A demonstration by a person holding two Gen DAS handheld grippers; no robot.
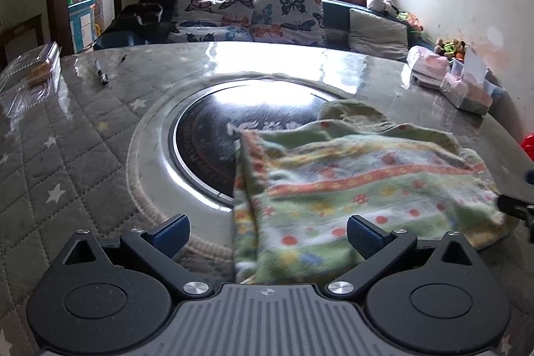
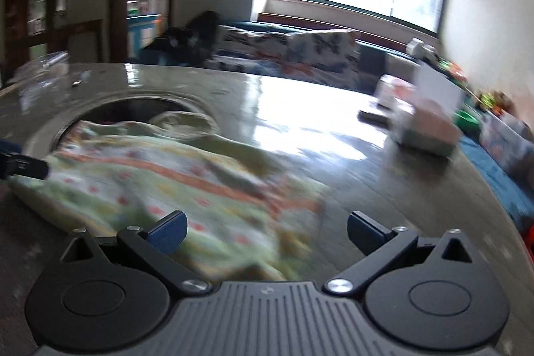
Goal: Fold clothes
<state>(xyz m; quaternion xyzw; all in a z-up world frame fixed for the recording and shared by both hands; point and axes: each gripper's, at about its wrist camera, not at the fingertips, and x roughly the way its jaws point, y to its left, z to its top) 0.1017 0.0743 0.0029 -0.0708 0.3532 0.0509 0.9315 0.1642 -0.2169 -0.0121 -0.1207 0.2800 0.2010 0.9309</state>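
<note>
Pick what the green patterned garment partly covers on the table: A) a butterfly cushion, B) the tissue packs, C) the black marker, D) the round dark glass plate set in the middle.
D: the garment lies across the right side of the dark glass plate, while the marker lies apart at the far left.

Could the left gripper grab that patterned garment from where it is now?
Probably yes: the left gripper is open, the patterned garment lies between its fingers, and nothing blocks it.
</note>
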